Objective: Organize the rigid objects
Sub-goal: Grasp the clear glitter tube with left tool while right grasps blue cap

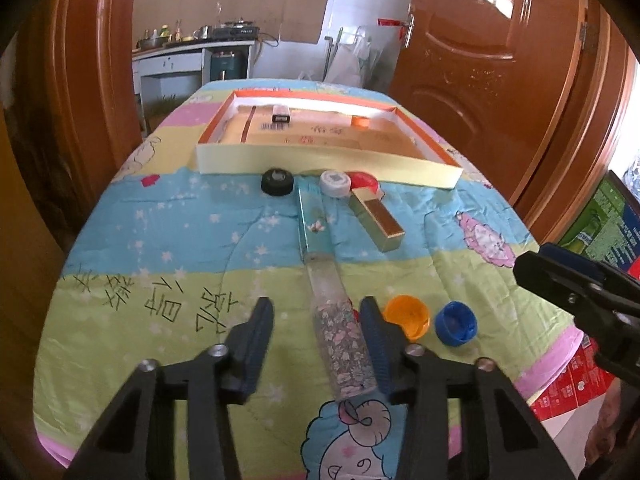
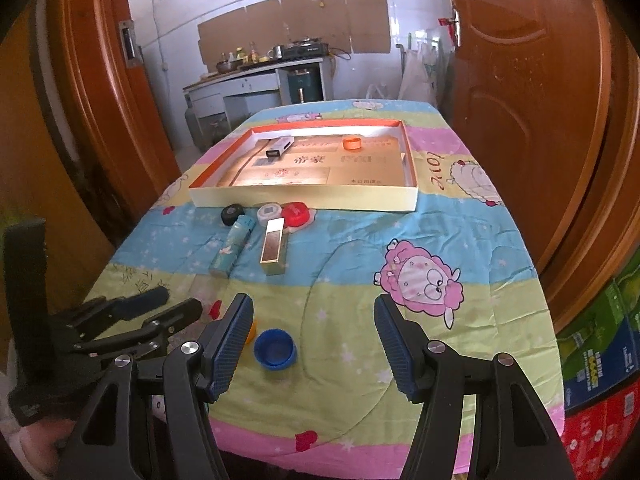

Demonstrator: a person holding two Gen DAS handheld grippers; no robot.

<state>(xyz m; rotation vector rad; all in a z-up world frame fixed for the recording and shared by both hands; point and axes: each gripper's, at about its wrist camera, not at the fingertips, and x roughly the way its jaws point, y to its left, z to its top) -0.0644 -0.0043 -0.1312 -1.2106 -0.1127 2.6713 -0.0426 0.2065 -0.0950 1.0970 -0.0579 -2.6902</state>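
I counted five loose plastic caps: black point(image 1: 277, 182), white point(image 1: 335, 183), red point(image 1: 363, 182), orange point(image 1: 406, 317), blue point(image 1: 455, 323). My left gripper point(image 1: 316, 344) straddled the clear floral tube point(image 1: 344, 354), gripping nothing; my right gripper point(image 2: 314, 346) gaped empty.

Left gripper point(image 1: 316, 320) at lower centre of own view, angled downward, jaws partway apart. Right gripper point(image 2: 314, 330) at lower centre of own view, angled downward, jaws wide apart.
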